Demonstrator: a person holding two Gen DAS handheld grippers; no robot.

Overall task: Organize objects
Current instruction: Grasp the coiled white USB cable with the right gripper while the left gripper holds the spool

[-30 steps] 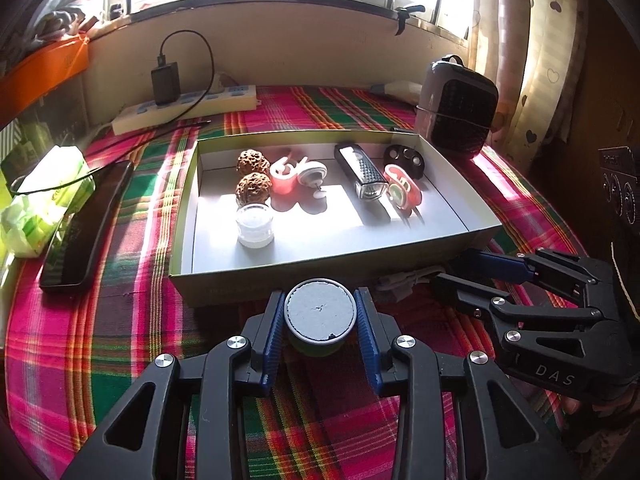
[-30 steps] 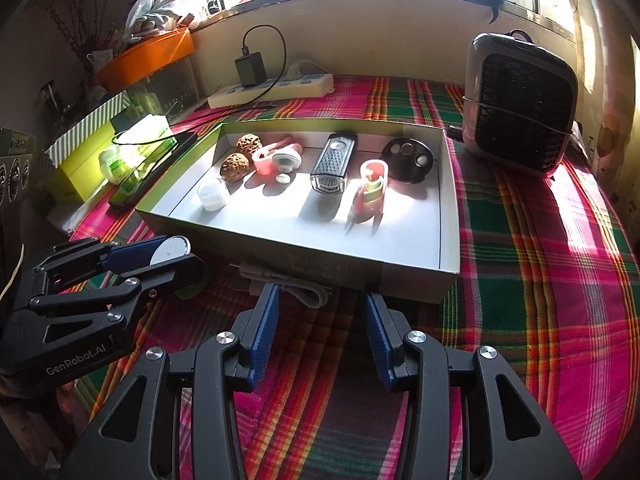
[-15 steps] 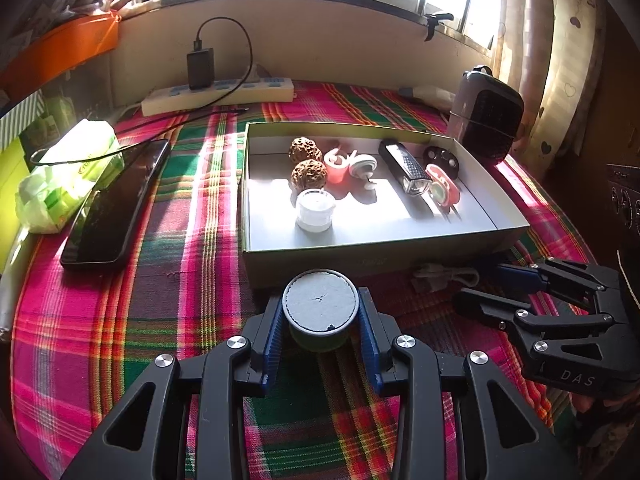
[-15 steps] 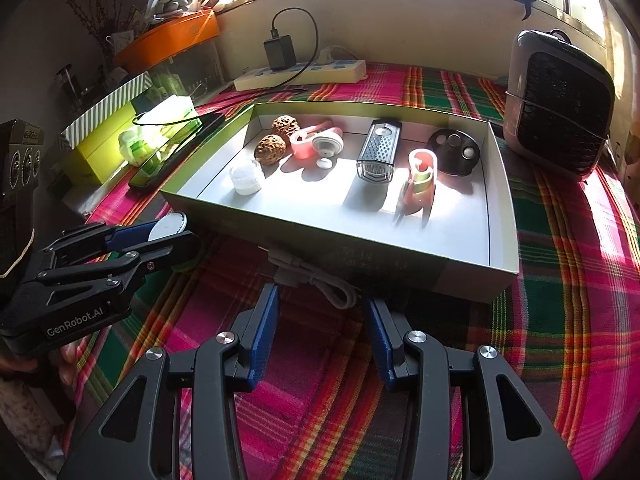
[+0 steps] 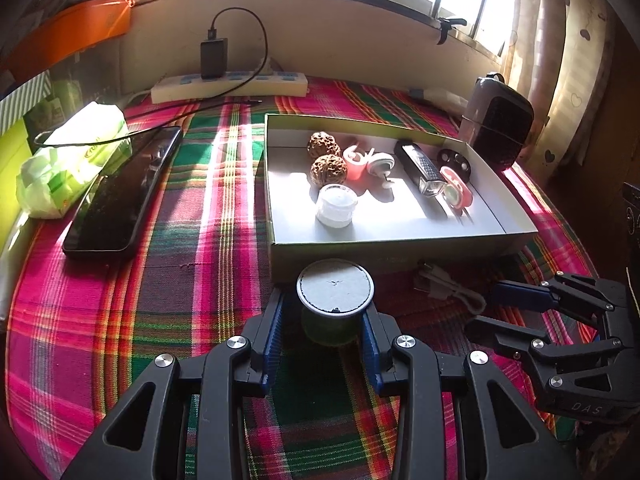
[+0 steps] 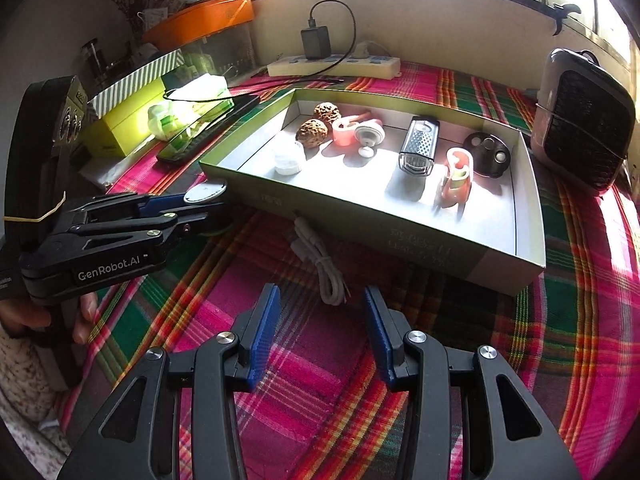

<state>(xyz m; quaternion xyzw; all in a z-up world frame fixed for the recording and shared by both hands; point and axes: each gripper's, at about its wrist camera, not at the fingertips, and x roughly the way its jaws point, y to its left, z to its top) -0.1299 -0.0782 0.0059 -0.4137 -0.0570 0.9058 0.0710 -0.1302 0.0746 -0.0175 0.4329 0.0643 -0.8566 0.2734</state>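
Upright, lidded jar between left fingers.

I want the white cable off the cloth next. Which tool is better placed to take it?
Right. The right tool is open and empty, with the cable just ahead of its fingers. The left tool is shut on a jar.

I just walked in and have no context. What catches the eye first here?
The left gripper grips a small green jar with a grey lid just before a shallow open box on the bright plaid cloth. In the box, sunlit, lie two walnuts, a metal grater and other small items; the right gripper hangs empty.
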